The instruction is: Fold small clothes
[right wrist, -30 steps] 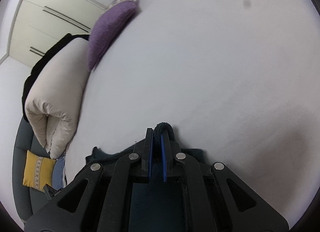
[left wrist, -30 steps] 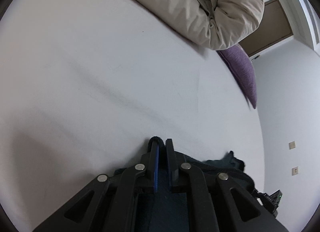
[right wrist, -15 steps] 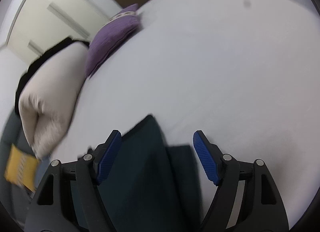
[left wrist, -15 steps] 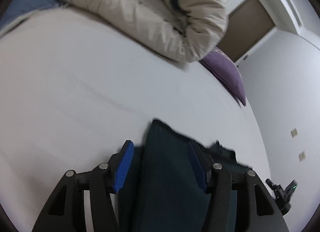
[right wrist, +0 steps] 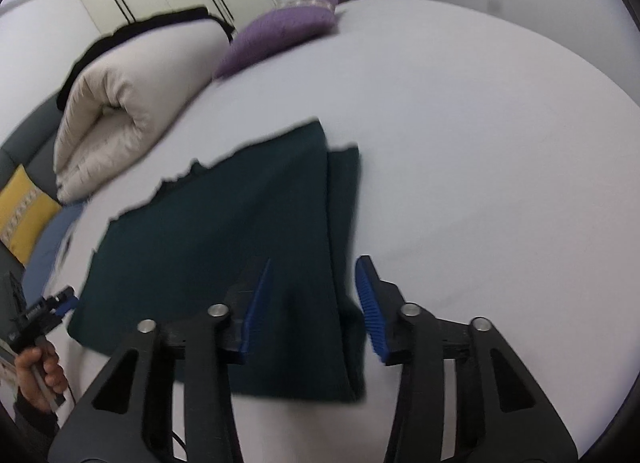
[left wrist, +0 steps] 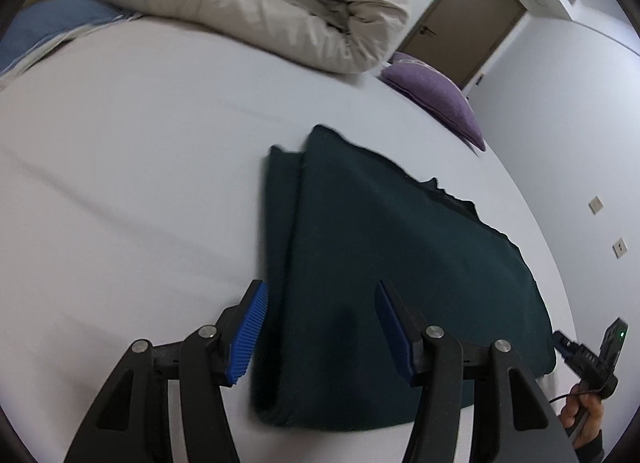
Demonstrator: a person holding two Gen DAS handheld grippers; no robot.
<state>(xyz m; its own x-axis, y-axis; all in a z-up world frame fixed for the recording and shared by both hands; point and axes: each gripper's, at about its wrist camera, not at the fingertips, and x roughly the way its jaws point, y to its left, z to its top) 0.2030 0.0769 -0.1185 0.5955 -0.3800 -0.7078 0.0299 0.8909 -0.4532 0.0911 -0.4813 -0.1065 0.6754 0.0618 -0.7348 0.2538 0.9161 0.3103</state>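
A dark green garment (left wrist: 392,275) lies folded flat on the white bed (left wrist: 120,191); it also shows in the right wrist view (right wrist: 224,259). A narrower lower layer sticks out along one side. My left gripper (left wrist: 320,327) is open and empty, raised above the garment's near left edge. My right gripper (right wrist: 316,303) is open and empty, raised above the garment's near right edge. The blue pads (left wrist: 248,335) touch nothing.
A rolled beige duvet (left wrist: 260,3) and a purple cushion (left wrist: 436,103) lie at the far side of the bed. A yellow cushion (right wrist: 20,207) sits on a grey sofa at the left. The other hand-held gripper shows at each view's edge (left wrist: 592,359).
Both grippers were shut on the garment's edge a second ago. They opened, let it go and pulled back and up, so the folded garment now lies free on the bed.
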